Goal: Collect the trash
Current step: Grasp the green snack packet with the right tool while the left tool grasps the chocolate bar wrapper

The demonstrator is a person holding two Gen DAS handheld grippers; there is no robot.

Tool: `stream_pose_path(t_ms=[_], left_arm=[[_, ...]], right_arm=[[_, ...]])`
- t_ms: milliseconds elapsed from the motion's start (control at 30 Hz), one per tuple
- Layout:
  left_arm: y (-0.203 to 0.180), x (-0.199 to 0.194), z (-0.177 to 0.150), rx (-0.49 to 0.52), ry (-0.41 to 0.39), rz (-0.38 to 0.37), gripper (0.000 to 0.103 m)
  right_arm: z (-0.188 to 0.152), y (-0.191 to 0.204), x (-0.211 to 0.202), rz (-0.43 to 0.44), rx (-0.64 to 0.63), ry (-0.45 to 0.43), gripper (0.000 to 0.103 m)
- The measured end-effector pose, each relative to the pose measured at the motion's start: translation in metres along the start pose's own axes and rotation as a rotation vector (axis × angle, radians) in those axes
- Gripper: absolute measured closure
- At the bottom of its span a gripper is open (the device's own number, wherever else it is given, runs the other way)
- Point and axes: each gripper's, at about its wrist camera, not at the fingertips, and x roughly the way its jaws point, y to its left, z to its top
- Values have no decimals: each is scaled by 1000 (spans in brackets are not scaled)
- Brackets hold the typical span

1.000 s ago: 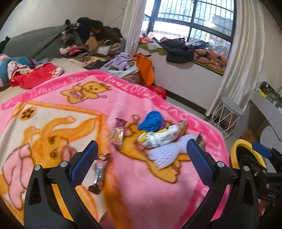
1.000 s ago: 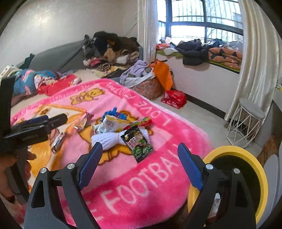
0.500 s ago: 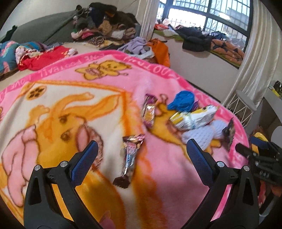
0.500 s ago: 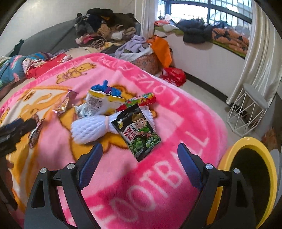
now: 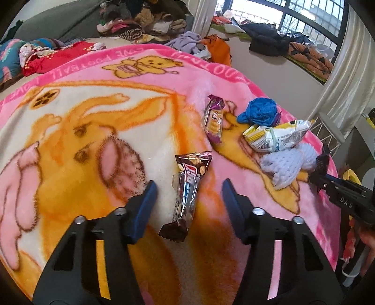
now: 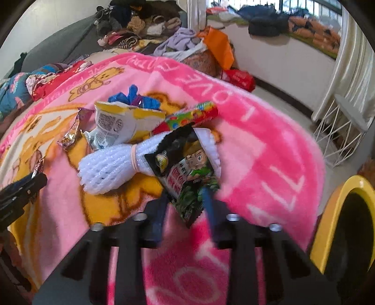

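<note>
Trash lies on a pink cartoon blanket (image 5: pixel 70 131). My left gripper (image 5: pixel 188 187) is partly open, its fingers on either side of a brown chocolate bar wrapper (image 5: pixel 188 185). A purple snack wrapper (image 5: pixel 213 120), a blue crumpled bag (image 5: pixel 260 111), a yellow-white chip bag (image 5: pixel 276 137) and white foam netting (image 5: pixel 286 164) lie beyond. My right gripper (image 6: pixel 185 201) has its jaws narrowed around the lower end of a black-green snack packet (image 6: pixel 187 171). Whether the pads touch it is blurred. A colourful candy tube (image 6: pixel 189 117) lies behind.
A yellow-rimmed bin (image 6: pixel 346 225) stands right of the bed. A white wire stool (image 6: pixel 344 131) is on the floor. Piled clothes (image 5: pixel 140 21) cover the far bed and the window ledge (image 5: pixel 288 44).
Both grippers moved forward and down toward the blanket. The left jaws narrowed around the chocolate wrapper. The right jaws narrowed around the black-green packet.
</note>
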Motion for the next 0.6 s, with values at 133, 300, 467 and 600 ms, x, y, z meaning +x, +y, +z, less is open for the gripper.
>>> stream_pose_path(t_ms=[133,300,467,600], left_arm=[[2,0,-1,-10,5,-9,89],[3,-3,0,-24,1,-34,90],[-3,-12,3,-17,-24,-57,91],[-12,-20,8,-6,-44,-75,91]], right_arm=[[-2,-7,-11,70,41,-20,90],[-9,-12,-31,165,84,-50,96],[-19,-6,-51,214,83,-70,96],[-25,2,-61,228,60,-78,96]])
